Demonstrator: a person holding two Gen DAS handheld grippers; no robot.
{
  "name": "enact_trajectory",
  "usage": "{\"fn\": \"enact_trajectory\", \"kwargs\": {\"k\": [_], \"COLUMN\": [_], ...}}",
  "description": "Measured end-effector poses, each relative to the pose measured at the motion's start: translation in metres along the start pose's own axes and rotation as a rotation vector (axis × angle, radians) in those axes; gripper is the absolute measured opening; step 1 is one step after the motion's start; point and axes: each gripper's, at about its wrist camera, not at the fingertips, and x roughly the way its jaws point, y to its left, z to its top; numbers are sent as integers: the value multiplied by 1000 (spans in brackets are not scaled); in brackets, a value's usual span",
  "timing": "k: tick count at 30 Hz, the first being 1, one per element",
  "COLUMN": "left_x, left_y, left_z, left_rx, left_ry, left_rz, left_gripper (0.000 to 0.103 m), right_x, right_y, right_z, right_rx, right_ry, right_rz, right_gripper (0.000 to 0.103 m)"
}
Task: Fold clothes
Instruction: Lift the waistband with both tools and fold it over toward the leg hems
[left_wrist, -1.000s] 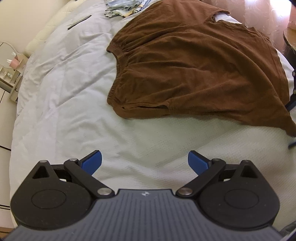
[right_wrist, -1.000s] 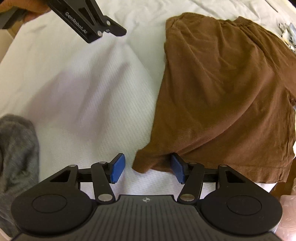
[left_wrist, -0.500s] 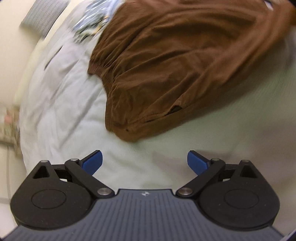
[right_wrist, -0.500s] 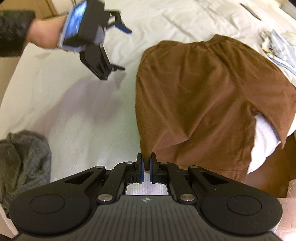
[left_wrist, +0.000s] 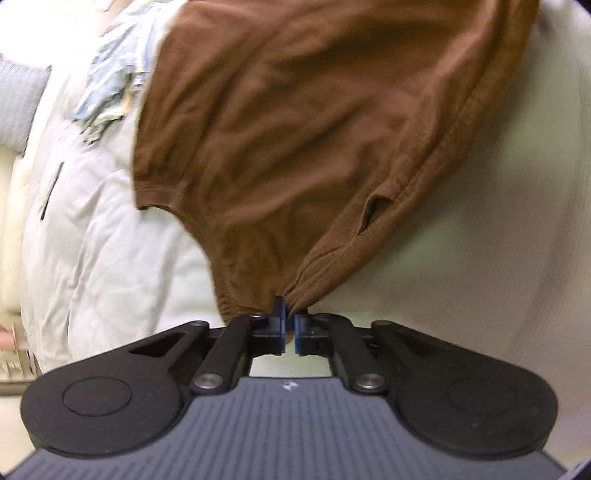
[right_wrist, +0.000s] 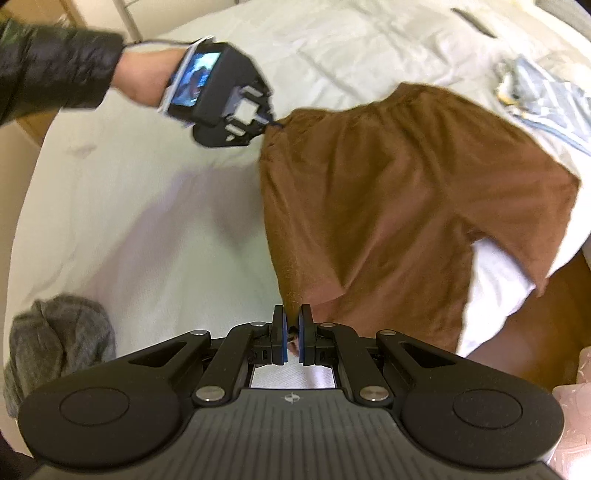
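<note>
A pair of brown shorts (right_wrist: 388, 192) lies spread on the pale bed (right_wrist: 147, 221). My left gripper (left_wrist: 289, 321) is shut on a bunched corner of the brown shorts (left_wrist: 314, 129) at the waistband end. In the right wrist view the left gripper (right_wrist: 267, 123) pinches that far corner, held by a hand with a dark sleeve. My right gripper (right_wrist: 292, 332) is shut on the near hem corner of the shorts. The cloth stretches between the two grips and looks slightly lifted.
A grey garment (right_wrist: 55, 339) lies crumpled at the bed's near left. A blue-and-white striped garment (right_wrist: 546, 99) lies beyond the shorts, the striped garment (left_wrist: 107, 85) also showing in the left view. The bed's edge and a brown floor (right_wrist: 535, 339) are at the right.
My left gripper moved in and shut on the waistband corner of the shorts. My right gripper stayed shut on the hem corner, and the shorts have been pulled taut.
</note>
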Motion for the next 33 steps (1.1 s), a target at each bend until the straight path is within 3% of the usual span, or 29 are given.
{"fn": "enact_trajectory", "kwargs": {"k": [8, 14, 19, 25, 33], "left_x": [-40, -34, 10, 93, 183], "left_y": [88, 166, 222, 263, 284], "left_z": [44, 107, 152, 184, 195], "left_rx": [-65, -109, -152, -199, -244], "left_ry": [-21, 6, 74, 156, 248], "left_rz": [-16, -37, -86, -222, -331], "left_gripper": [1, 1, 1, 1, 1], "right_x": [-68, -76, -43, 16, 89], "right_y": [-84, -188, -295, -407, -483], "right_z": [33, 67, 95, 118, 142], "right_rx": [50, 58, 99, 171, 230], "right_ry": [-91, -135, -119, -54, -8], "right_rz": [-51, -56, 3, 65, 110], "right_gripper": [4, 4, 4, 4, 4]}}
